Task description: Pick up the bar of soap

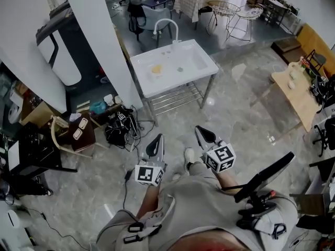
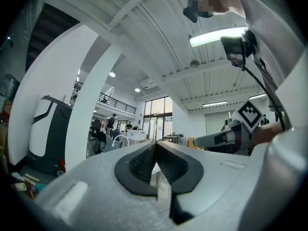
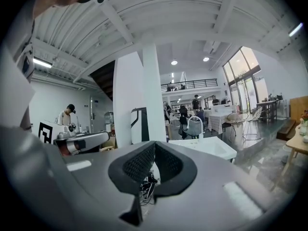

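A white sink table (image 1: pixel 201 67) stands a few steps ahead on the stone floor, with a curved white faucet (image 1: pixel 167 27) at its back edge. A small yellowish thing (image 1: pixel 156 68), possibly the bar of soap, lies on its left part. My left gripper (image 1: pixel 155 143) and right gripper (image 1: pixel 204 135) are held close to the body, far short of the table, and point toward it. Both are shut with nothing between the pads. The left gripper view has the shut jaws (image 2: pixel 155 161) and the right gripper (image 2: pixel 226 137) beside them. In the right gripper view, the sink table (image 3: pixel 207 146) shows beyond the shut jaws (image 3: pixel 154 163).
A white pillar (image 1: pixel 99 41) rises left of the sink table, with bags, cables and a chair (image 1: pixel 73 135) at its foot. A wooden table (image 1: pixel 298 95) stands at the right. A black tripod-like device (image 1: pixel 261 179) is near my right side. People stand in the far background (image 3: pixel 67 117).
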The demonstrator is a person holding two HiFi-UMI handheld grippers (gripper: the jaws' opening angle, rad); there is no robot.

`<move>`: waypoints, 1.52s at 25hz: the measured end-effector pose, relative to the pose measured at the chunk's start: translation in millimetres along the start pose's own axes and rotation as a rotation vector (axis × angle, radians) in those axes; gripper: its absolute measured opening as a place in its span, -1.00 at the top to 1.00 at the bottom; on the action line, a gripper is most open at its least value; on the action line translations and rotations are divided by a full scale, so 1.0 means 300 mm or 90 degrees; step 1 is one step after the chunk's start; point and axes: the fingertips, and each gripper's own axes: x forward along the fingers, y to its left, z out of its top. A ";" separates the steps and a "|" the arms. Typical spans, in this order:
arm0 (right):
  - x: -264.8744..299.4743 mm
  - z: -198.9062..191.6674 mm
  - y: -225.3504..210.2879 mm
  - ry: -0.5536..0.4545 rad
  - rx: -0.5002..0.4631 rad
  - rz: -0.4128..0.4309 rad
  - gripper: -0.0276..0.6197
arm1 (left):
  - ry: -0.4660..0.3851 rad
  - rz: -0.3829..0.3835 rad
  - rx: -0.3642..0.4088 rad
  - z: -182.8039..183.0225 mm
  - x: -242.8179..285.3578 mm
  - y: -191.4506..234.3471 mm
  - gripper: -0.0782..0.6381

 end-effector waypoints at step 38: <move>0.611 0.119 -0.731 -0.018 0.015 0.092 0.91 | -0.019 0.074 0.019 0.002 0.826 0.230 0.80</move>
